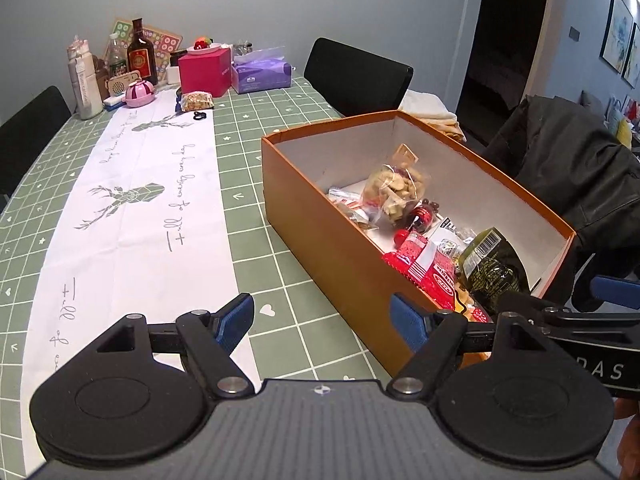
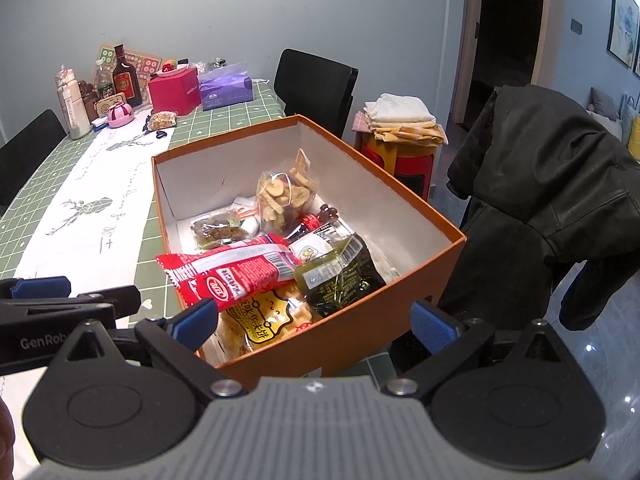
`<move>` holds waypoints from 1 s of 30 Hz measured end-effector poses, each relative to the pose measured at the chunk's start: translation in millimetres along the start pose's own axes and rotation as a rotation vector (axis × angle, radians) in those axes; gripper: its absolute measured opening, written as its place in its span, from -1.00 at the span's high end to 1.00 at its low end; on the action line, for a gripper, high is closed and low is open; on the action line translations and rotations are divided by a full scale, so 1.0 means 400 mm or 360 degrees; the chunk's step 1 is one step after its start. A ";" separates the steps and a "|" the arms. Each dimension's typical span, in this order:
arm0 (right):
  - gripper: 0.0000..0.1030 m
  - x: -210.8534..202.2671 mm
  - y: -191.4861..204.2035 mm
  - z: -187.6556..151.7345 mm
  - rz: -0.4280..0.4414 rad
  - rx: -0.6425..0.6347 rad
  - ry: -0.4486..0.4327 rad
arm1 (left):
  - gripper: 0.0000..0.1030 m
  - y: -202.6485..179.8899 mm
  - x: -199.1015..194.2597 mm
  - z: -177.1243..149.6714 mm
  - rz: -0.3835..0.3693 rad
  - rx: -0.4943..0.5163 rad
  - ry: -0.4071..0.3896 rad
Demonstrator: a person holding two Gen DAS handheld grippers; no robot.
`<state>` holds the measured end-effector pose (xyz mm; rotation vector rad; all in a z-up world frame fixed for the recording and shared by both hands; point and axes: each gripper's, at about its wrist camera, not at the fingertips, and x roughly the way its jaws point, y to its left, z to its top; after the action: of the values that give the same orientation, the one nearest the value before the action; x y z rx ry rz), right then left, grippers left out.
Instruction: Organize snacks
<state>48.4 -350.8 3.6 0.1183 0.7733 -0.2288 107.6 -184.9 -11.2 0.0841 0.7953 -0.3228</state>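
Observation:
An orange cardboard box stands on the table and also shows in the right wrist view. Inside lie a clear bag of banana chips, a red packet, a dark green packet, a yellow cracker bag and other small snacks. My left gripper is open and empty, low over the table at the box's near left corner. My right gripper is open and empty, above the box's near edge. One more snack bag lies at the table's far end.
The table has a green checked cloth and a white runner. Bottles, a pink box and a purple tissue pack crowd the far end. Black chairs stand around. A dark jacket hangs right of the box.

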 end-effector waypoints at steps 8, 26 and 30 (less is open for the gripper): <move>-0.93 0.001 0.004 -0.002 -0.0006 -0.0012 0.0020 | -0.76 -0.007 -0.002 -0.002 0.0030 0.0042 -0.0014; -0.93 0.002 0.001 -0.004 -0.0010 0.0003 0.0026 | -0.76 -0.007 -0.005 0.000 0.0028 0.0028 -0.0029; -0.93 0.002 0.002 -0.004 -0.0011 0.0002 0.0026 | -0.76 -0.007 -0.005 0.000 0.0027 0.0027 -0.0029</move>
<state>47.9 -349.8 1.9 0.1187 0.7896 -0.2353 105.5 -187.1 -9.6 0.1040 0.7737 -0.3140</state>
